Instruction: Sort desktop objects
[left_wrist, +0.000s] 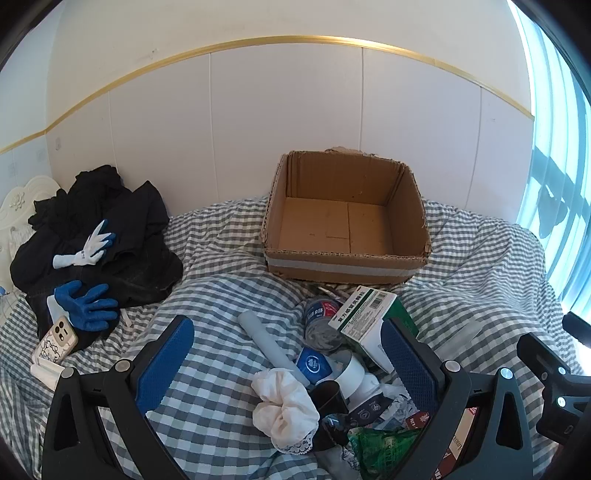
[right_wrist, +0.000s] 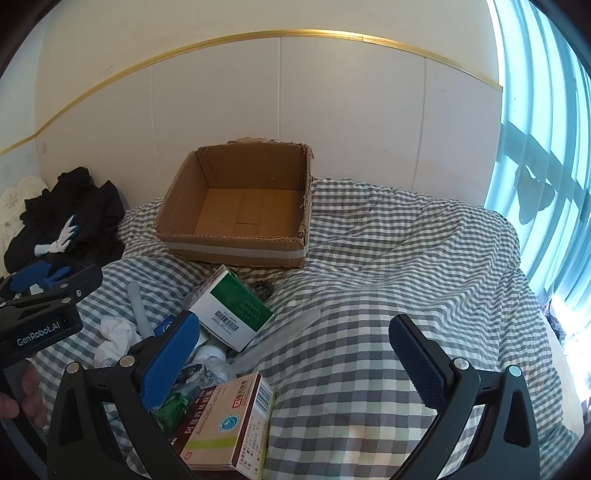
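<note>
Now, left wrist view: left gripper (left_wrist: 288, 363) spread wide, nothing pinched, poised over clutter pile; white cloth (left_wrist: 284, 406) at 6 o'clock, empty cardboard box (left_wrist: 347, 258) at 12, likely sorting bin. Right wrist view: right gripper (right_wrist: 291, 350) spread, empty; green-white medicine box (right_wrist: 232, 314) at 10 o'clock.

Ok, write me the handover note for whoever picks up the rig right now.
Left gripper: open, holding nothing, over the clutter pile.
Right gripper: open, holding nothing, over the checked bedding.
Cardboard box: at the wall, nothing in it.
Pile in front of the box: green-and-white medicine box, pale tube, white cloth, pink medicine box.
Done: nothing sorted.
Left: move the pile items into the box.
</note>
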